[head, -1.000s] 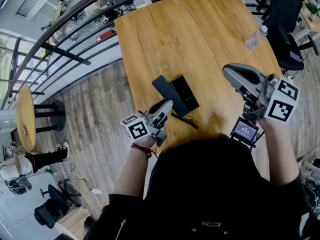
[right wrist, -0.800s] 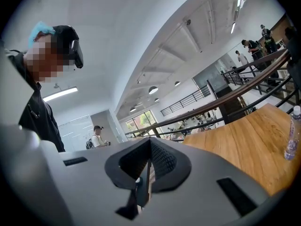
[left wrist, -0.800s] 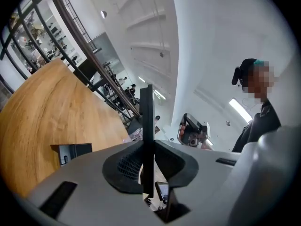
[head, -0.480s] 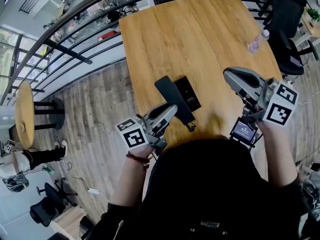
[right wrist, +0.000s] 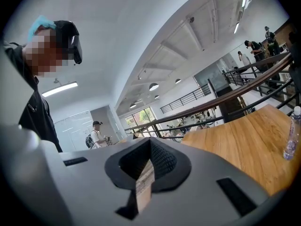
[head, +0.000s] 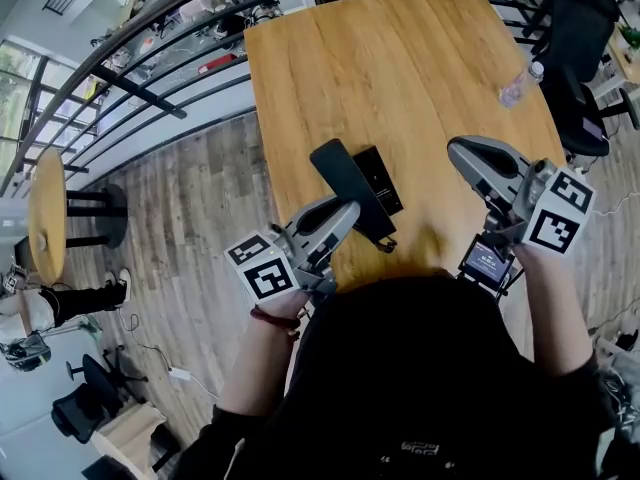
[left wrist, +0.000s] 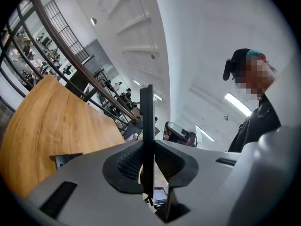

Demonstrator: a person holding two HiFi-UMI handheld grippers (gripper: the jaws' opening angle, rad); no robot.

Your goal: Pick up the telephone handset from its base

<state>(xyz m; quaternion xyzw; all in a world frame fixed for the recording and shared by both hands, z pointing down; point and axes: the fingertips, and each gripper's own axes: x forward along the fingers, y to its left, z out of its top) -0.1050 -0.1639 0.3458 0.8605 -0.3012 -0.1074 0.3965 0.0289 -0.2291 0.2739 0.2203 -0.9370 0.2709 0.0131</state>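
Broadly, a long wooden table (head: pixel 400 68) fills the middle of the head view. A dark railing (head: pixel 150 38) curves past its far-left side, over plank flooring. The person's dark-clothed torso (head: pixel 420 388) takes up the bottom of that view, with both forearms reaching forward to the table's near edge.

The right gripper (head: pixel 455 150) hangs over the table's near right part. Its jaws are drawn together with nothing in them; only a thin sliver of wood shows through the slit. Its marker cube (head: pixel 558 213) sits by the hand.

The left gripper (head: pixel 348 210) is at the table's near-left edge and points in over the wood. Its jaws are clamped on the telephone handset (head: pixel 338 171), a thin black bar. In the left gripper view the bar stands on edge straight between the two pads, which press on its flat sides. It reaches well past the jaw tips against the ceiling. In the head view the grip falls about midway along the bar, and the free ends stick out on either side of the tips.

The base (head: pixel 383 176), a flat black rectangle, lies on the table just to the right of the handset, whose edge overlaps it in that view. A small clear bottle (head: pixel 518 83) stands well apart, near the far-right edge.
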